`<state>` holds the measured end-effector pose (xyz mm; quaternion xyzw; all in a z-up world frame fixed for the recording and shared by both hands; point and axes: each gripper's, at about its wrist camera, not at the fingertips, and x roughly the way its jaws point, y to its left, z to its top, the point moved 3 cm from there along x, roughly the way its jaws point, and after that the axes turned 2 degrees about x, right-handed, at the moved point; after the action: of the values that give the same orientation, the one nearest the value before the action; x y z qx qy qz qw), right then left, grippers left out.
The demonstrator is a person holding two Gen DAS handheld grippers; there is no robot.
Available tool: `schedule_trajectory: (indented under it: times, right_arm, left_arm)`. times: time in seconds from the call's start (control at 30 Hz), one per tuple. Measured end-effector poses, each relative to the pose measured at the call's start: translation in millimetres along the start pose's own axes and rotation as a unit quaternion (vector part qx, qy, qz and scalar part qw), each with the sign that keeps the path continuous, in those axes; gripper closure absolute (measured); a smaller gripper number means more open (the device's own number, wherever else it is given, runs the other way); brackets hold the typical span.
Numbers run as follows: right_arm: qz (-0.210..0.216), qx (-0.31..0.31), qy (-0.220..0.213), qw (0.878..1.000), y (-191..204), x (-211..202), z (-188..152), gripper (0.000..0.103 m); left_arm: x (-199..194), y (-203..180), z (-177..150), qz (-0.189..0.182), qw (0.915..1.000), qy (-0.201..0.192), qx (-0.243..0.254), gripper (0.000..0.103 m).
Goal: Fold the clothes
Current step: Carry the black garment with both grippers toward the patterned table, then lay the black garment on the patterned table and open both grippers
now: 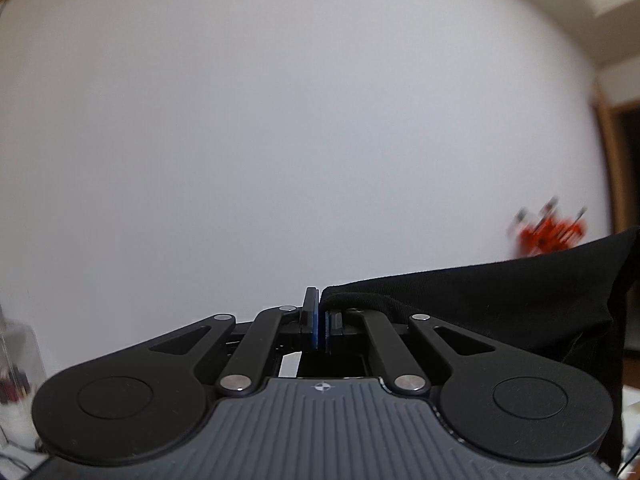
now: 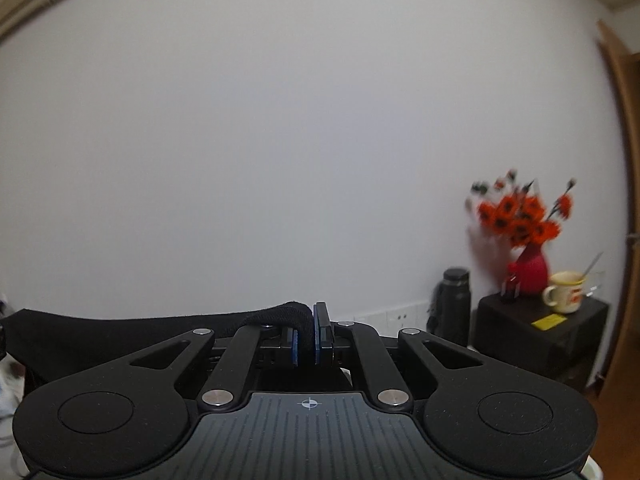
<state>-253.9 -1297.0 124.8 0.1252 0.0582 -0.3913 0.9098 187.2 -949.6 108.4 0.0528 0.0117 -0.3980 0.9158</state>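
A black garment is held up in the air between my two grippers, in front of a white wall. My left gripper (image 1: 321, 326) is shut on one edge of the black garment (image 1: 500, 304), which stretches away to the right and hangs down. My right gripper (image 2: 306, 336) is shut on another edge of the same garment (image 2: 140, 330), which runs off to the left. Blue pads show on both sets of fingers. The lower part of the garment is hidden below both views.
A red vase of orange flowers (image 2: 528, 248), a mug with a spoon (image 2: 566, 292) and a black bottle (image 2: 454, 304) stand at the right by a black box (image 2: 540, 332). A wooden door frame (image 2: 624, 184) is at the far right. Wall sockets (image 2: 396, 314) sit low on the wall.
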Motion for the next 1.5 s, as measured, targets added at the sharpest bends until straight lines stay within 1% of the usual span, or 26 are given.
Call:
schedule_trajectory:
  times: [0.1,0.17,0.27,0.33,0.4,0.5,0.57,0.63,0.67,0.73,0.8,0.83,0.87,0.9,0.93,0.97,1.0,1.03,1.07,1.1,1.13,1.2,1.27,1.37,1.4,1.5]
  right_arm:
    - [0.002,-0.013,0.025,1.000,-27.7,85.7,-20.5,0.097]
    - [0.004,-0.022,0.044,0.999,-44.3,144.1,-35.7,0.097]
    - [0.012,-0.012,0.086,0.996,-72.0,230.8,-61.1,0.097]
    - [0.013,-0.015,0.115,0.993,-83.1,285.9,-84.6,0.097]
    - [0.010,-0.022,0.146,0.989,-85.7,332.1,-112.0,0.097]
    - [0.000,-0.032,0.198,0.980,-87.3,389.0,-161.2,0.097]
    - [-0.004,-0.048,0.225,0.973,-89.9,417.6,-191.9,0.097]
    - [-0.002,-0.067,0.240,0.969,-93.0,440.5,-214.9,0.097]
    - [0.000,-0.074,0.244,0.967,-93.8,449.4,-223.9,0.097]
    - [0.006,-0.074,0.251,0.965,-94.3,458.0,-237.0,0.097]
    - [0.007,-0.066,0.257,0.964,-91.8,454.7,-243.5,0.096]
    - [0.007,-0.062,0.259,0.964,-89.6,451.4,-246.1,0.096]
    - [0.006,-0.060,0.257,0.964,-88.5,448.7,-246.8,0.095]
    - [0.004,-0.059,0.256,0.965,-88.1,447.2,-245.7,0.093]
    - [0.000,-0.058,0.256,0.965,-87.8,446.3,-244.4,0.091]
    - [-0.005,-0.057,0.257,0.965,-87.5,445.5,-243.1,0.081]
    - [-0.012,-0.055,0.259,0.964,-87.9,444.8,-241.8,0.065]
    - [-0.023,-0.053,0.263,0.963,-89.0,444.2,-240.5,0.057]
    - [-0.028,-0.046,0.266,0.963,-90.5,441.5,-237.4,0.046]
    - [-0.029,-0.037,0.268,0.962,-92.3,437.2,-232.7,0.043]
    - [-0.030,-0.028,0.270,0.962,-94.2,432.8,-227.9,0.042]
    - [-0.025,-0.008,0.263,0.964,-100.3,417.3,-214.0,0.036]
    - [-0.032,0.017,0.243,0.969,-107.9,392.4,-198.7,0.034]
    - [-0.050,0.055,0.215,0.974,-119.3,348.5,-180.0,0.034]
    - [-0.056,0.064,0.208,0.974,-123.5,330.4,-177.1,0.034]
    - [-0.076,0.078,0.199,0.974,-132.3,275.9,-175.6,0.035]
  left_arm:
    - [76.4,-28.0,-28.8,0.032,0.9983,0.049,0.007,0.100]
    - [122.9,-40.9,-47.8,0.058,0.9947,0.084,0.012,0.100]
    - [184.9,-49.8,-81.0,0.100,0.9851,0.139,0.014,0.100]
    - [219.8,-54.9,-108.4,0.114,0.9769,0.179,0.022,0.100]
    - [245.6,-60.1,-136.0,0.121,0.9693,0.210,0.038,0.100]
    - [276.5,-66.3,-177.0,0.131,0.9544,0.262,0.059,0.100]
    - [289.8,-67.6,-196.8,0.139,0.9452,0.288,0.065,0.100]
    - [301.2,-67.2,-214.2,0.146,0.9355,0.315,0.064,0.100]
    - [303.2,-60.9,-219.1,0.149,0.9322,0.325,0.056,0.100]
    - [306.1,-46.6,-227.7,0.154,0.9257,0.343,0.039,0.099]
    - [314.0,-55.7,-228.2,0.152,0.9194,0.362,0.019,0.098]
    - [317.5,-57.2,-230.7,0.150,0.9167,0.370,0.018,0.096]
    - [320.9,-58.2,-233.6,0.148,0.9139,0.378,0.018,0.088]
    - [321.6,-58.1,-233.4,0.147,0.9129,0.380,0.026,0.071]
    - [322.0,-57.9,-232.7,0.146,0.9120,0.382,0.036,0.056]
    - [322.3,-57.6,-232.0,0.144,0.9111,0.383,0.045,0.026]
    - [319.3,-56.7,-227.2,0.145,0.9124,0.380,0.051,0.020]
    - [315.9,-55.7,-221.8,0.145,0.9140,0.375,0.056,0.020]
    - [312.5,-54.7,-216.5,0.146,0.9155,0.370,0.061,0.020]
    - [307.3,-54.1,-209.4,0.136,0.9184,0.367,0.059,0.020]
    - [300.0,-52.8,-201.1,0.122,0.9219,0.364,0.055,0.019]
    - [281.3,-50.0,-184.3,0.097,0.9289,0.354,0.046,0.015]
    - [257.6,-46.2,-172.1,0.079,0.9344,0.345,0.038,0.013]
    - [213.4,-40.9,-166.7,0.053,0.9382,0.342,0.019,0.012]
    - [198.9,-39.4,-169.1,0.046,0.9378,0.344,0.014,0.012]
    - [155.6,-33.6,-179.7,0.033,0.9324,0.360,0.003,0.012]
